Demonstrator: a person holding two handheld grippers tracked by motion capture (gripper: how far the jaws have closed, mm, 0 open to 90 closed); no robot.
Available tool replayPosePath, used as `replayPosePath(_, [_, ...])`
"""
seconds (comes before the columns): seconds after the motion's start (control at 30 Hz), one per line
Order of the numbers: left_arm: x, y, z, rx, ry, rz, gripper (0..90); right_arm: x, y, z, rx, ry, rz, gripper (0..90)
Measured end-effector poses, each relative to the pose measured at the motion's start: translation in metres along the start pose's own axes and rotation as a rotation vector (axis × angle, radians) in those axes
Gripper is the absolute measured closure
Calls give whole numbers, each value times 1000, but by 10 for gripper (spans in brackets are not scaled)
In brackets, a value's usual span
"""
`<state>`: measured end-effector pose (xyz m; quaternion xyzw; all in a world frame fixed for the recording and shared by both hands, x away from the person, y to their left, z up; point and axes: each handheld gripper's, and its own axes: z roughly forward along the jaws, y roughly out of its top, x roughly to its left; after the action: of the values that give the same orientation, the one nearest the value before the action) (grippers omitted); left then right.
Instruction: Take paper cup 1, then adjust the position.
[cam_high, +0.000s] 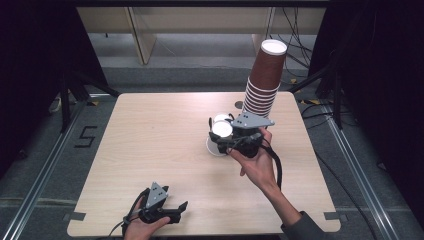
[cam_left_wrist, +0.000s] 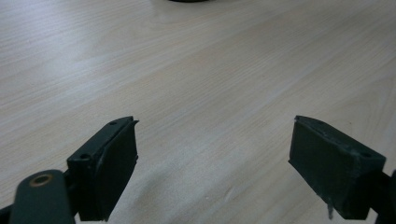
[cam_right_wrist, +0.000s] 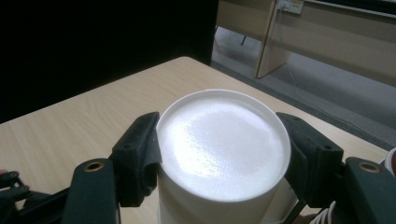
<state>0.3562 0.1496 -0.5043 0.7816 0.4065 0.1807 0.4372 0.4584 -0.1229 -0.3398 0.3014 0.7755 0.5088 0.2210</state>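
Two grippers are at work over a pale wooden table (cam_high: 150, 145). The right gripper (cam_high: 227, 137) sits near the middle of the table, just in front of a tall leaning stack of brown paper cups (cam_high: 264, 82) that stands upside down near the table's far edge. Its jaws are closed on a white cup (cam_right_wrist: 219, 149) — the right gripper view shows both black pads pressed against the cup's sides, with the flat white base facing the camera. In the high view that cup (cam_high: 221, 129) is at the gripper's tip, with a second white round shape just behind it and a white disc-like rim on the table just below it; whether these touch one another cannot be told. The right hand (cam_high: 257, 162) grasps the gripper from the near side.

The left gripper (cam_high: 172, 212) rests low at the table's near edge, well apart from the brown stack, held in the left hand (cam_high: 142, 227). Its jaws stand wide apart with nothing between them — bare wood grain lies under them in the left gripper view (cam_left_wrist: 212, 154).
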Motion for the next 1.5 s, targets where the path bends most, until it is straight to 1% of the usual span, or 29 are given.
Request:
replayPosePath(0.1, [0,-1,1,-4,-2,-4,147,3,-2,-4,-5,3,-9,348])
replayPosePath(0.13, [0,-1,1,-3,-1,-8,147,6,-5,-8,6,22,-17,348])
replayPosePath(0.17, [0,-1,1,-3,5,-8,147,8,-7,-9,9,28,-13,348])
replayPosePath(0.27, [1,-1,1,-1,3,-3,147,12,-11,-12,9,36,-11,348])
replayPosePath(0.33, [1,0,1,-2,5,-5,147,14,-18,-14,11,57,-22,348])
replayPosePath(0.37, [1,0,1,-6,4,-6,147,15,-21,-15,15,62,-9,348])
replayPosePath(0.47, [1,-1,1,-1,5,-2,147,19,-31,-12,53,87,1,348])
replayPosePath(0.53, [1,0,0,-10,3,-7,147,21,-39,-9,79,93,0,349])
replayPosePath(0.57, [1,0,0,-10,3,-7,147,21,-39,-9,79,93,0,349])
replayPosePath(0.6, [1,1,-1,-17,5,-8,147,22,-46,-5,96,109,0,348])
replayPosePath(0.63, [2,0,-1,-27,-4,-12,147,23,-49,-3,98,118,1,348])
replayPosePath(0.7, [1,1,-1,-39,-2,-15,147,25,-54,-1,118,137,18,348])
replayPosePath(0.8, [-1,1,-2,-60,-17,-10,147,28,-59,2,132,154,8,348])
replayPosePath(0.87, [-1,1,-2,-70,-26,-1,147,30,-60,4,131,155,1,348])
replayPosePath(0.9, [-2,1,-1,-84,-32,-7,147,31,-61,5,135,155,3,348])
replayPosePath(0.97, [-3,2,0,-90,-44,1,147,33,-63,7,139,161,0,348])
replayPosePath(1.0, [-4,2,0,-94,-46,2,147,34,-64,9,129,178,3,348])
replayPosePath(1.03, [-5,3,1,-104,-49,4,147,35,-64,9,142,178,8,348])
replayPosePath(1.13, [-8,5,1,-124,-56,16,147,39,-65,12,149,203,7,348])
replayPosePath(1.17, [-9,5,3,-137,-70,17,147,42,-66,13,149,202,18,348])
replayPosePath(1.2, [-11,6,2,-130,-67,25,147,43,-66,14,144,205,11,348])
replayPosePath(1.23, [-12,6,3,-139,-71,36,147,46,-67,15,151,211,21,348])
replayPosePath(1.27, [-13,6,4,-152,-78,42,147,46,-67,16,142,217,-7,348])
replayPosePath(1.3, [-14,7,3,-145,-78,52,146,48,-67,18,136,223,-7,348])
replayPosePath(1.33, [-15,7,4,-159,-82,55,146,50,-67,19,143,227,-13,348])
replayPosePath(1.37, [-15,7,4,-159,-82,55,146,50,-67,19,143,227,-13,348])
replayPosePath(1.4, [-16,8,5,-169,-84,62,146,53,-68,21,148,241,-12,348])
replayPosePath(1.43, [-17,9,6,-176,-90,66,146,55,-68,23,141,254,-6,348])
replayPosePath(1.5, [-18,9,8,-183,-96,71,146,56,-68,23,140,260,-10,348])
